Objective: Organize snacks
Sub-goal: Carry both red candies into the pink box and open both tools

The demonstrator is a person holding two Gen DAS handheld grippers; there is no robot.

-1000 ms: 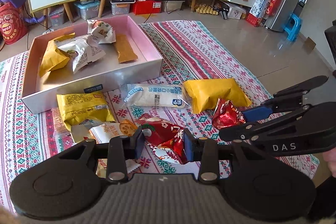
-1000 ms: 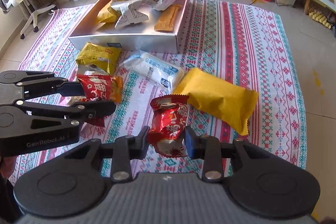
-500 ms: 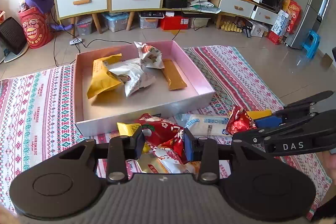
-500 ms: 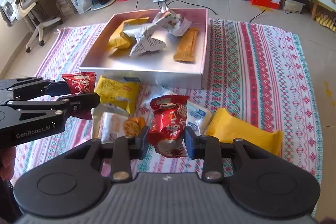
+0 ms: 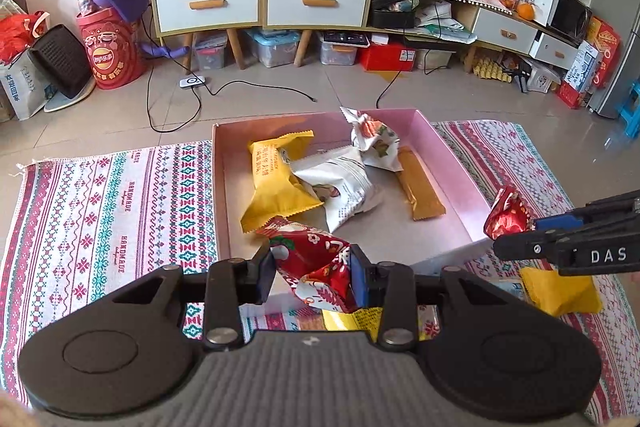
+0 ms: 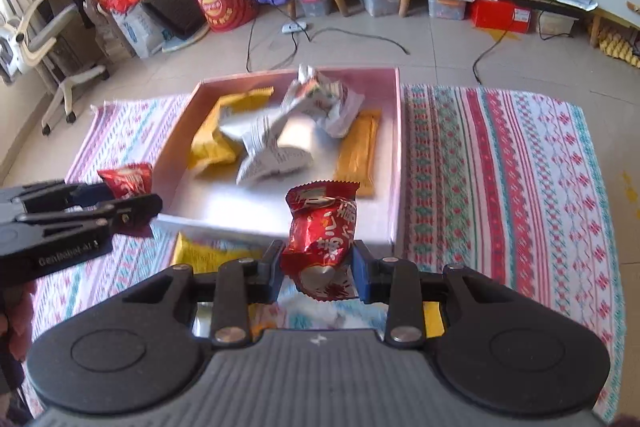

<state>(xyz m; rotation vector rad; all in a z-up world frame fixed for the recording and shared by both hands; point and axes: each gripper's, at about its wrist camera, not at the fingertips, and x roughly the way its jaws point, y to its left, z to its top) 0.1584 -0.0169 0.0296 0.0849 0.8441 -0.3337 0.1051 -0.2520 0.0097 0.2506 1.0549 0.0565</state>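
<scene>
I'm gripping a red snack packet (image 5: 316,267) in left gripper (image 5: 312,273), another red packet (image 6: 320,243) in right gripper (image 6: 318,277); pink box (image 5: 452,163) at 12 o'clock is crowding with yellow packet (image 5: 276,183) and white packet (image 5: 344,187).

Glossy foil snack pkts (image 5: 316,259); woven cloth mat (image 5: 108,195); matt cardboard box (image 5: 452,163).

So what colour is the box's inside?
Pink; the box shows it best in the left wrist view.
</scene>
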